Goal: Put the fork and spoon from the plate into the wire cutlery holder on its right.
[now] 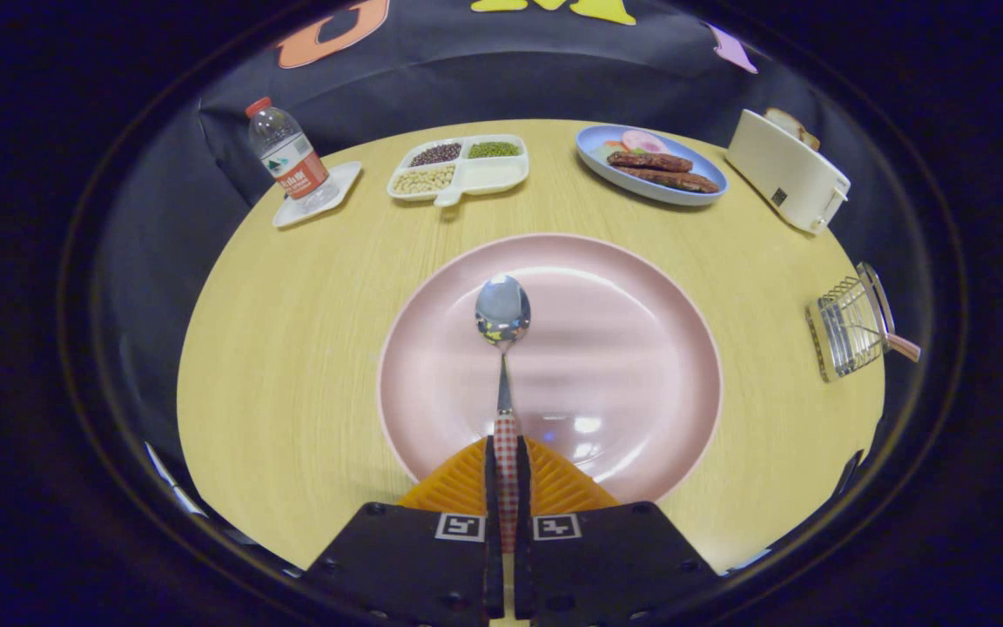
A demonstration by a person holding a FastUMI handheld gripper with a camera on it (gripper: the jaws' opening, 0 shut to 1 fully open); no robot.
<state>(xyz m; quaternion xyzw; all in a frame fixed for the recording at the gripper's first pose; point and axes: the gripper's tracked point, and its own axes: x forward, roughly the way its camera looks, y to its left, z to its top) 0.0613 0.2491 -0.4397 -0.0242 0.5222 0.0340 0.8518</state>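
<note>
My spoon (pixel 502 348) points straight ahead over the pink plate (pixel 641 348), its checked handle pinched between both fingers of my tool (pixel 507 466), bowl well beyond the fingertips. The plate sits on a round, pale wooden desk (pixel 292 348). To the right stands the wire cutlery holder (pixel 850 326), a handle poking out. Beyond: water bottle (pixel 286 155), bean tray (pixel 458 167), sausage plate (pixel 649 165), toaster (pixel 784 172), black cloth wall.

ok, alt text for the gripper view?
The hand-held gripper is shut on a spoon, its bowl pointing ahead over a pink plate on a round wooden table. A wire cutlery holder stands to the plate's right, with a handle sticking out of it.
</note>
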